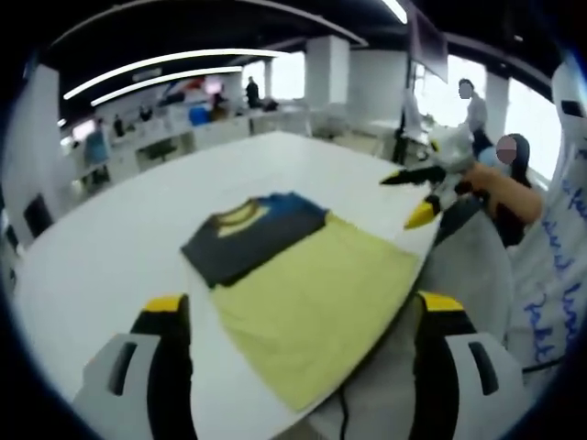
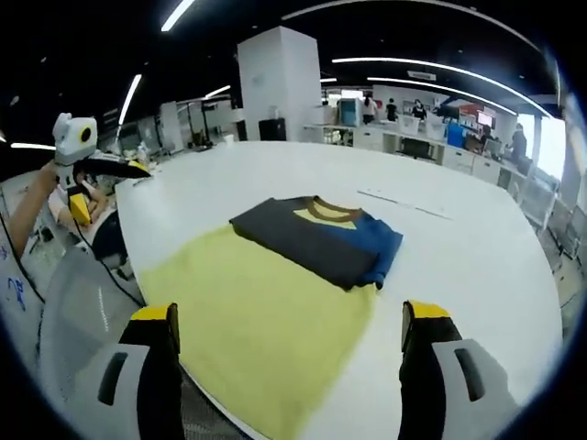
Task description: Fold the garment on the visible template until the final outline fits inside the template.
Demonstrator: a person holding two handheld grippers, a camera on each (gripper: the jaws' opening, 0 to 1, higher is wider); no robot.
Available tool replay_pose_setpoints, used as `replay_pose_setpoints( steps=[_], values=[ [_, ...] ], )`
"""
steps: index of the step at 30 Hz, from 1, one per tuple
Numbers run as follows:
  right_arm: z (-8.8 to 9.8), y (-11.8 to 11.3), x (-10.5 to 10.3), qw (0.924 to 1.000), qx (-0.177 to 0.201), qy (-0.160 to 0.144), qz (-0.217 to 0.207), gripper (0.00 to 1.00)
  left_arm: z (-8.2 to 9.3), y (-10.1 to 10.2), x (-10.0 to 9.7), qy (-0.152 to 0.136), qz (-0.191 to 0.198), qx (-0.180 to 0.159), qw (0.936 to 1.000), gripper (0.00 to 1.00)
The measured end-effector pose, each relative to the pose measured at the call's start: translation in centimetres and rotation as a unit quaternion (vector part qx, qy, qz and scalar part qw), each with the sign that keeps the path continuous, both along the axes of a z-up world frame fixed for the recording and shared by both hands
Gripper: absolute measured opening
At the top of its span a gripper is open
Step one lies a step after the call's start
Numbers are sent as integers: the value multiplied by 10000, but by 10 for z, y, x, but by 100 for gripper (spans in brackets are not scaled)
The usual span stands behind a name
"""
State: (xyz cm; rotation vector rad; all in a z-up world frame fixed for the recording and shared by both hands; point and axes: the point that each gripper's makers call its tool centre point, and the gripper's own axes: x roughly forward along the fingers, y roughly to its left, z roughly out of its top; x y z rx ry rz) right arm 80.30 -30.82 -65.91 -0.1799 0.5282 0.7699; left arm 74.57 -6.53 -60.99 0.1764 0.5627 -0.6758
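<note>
On the white counter point(image 1: 110, 238) lies the yellow, grey and blue T-shirt point(image 1: 303, 275), its top folded over, near the edge. Both my left claw point(image 1: 303, 316) and right claw point(image 2: 289, 325) hover apart, empty.

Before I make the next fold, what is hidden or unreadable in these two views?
- Template outline: no marks visible on the white table in either view; the garment may cover it.
- Garment's lower hem: hangs over the table edge in the left gripper view; cut off between the jaws in the right gripper view.
- Sleeves: tucked under the dark folded part, so their layering is hidden.
- Thin line on the table: too small to identify.
</note>
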Motion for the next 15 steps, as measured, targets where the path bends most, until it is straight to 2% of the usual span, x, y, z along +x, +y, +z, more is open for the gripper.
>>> replay_pose_setpoints(
  steps=[4,8,10,15],
  values=[
    [-11,-1,-9,9998,-62,201,38,100,-8,3,0,89,35,-32,9999,98],
    [-22,-5,-16,9993,-245,298,26,100,-25,12,-1,261,150,65,9995,97],
    [-26,-8,-18,9988,-357,324,17,100,-32,13,-3,390,183,4,9991,96],
    [-37,-16,-18,9982,-357,475,-94,100,-48,16,-8,540,270,98,9981,94]
  ],
)
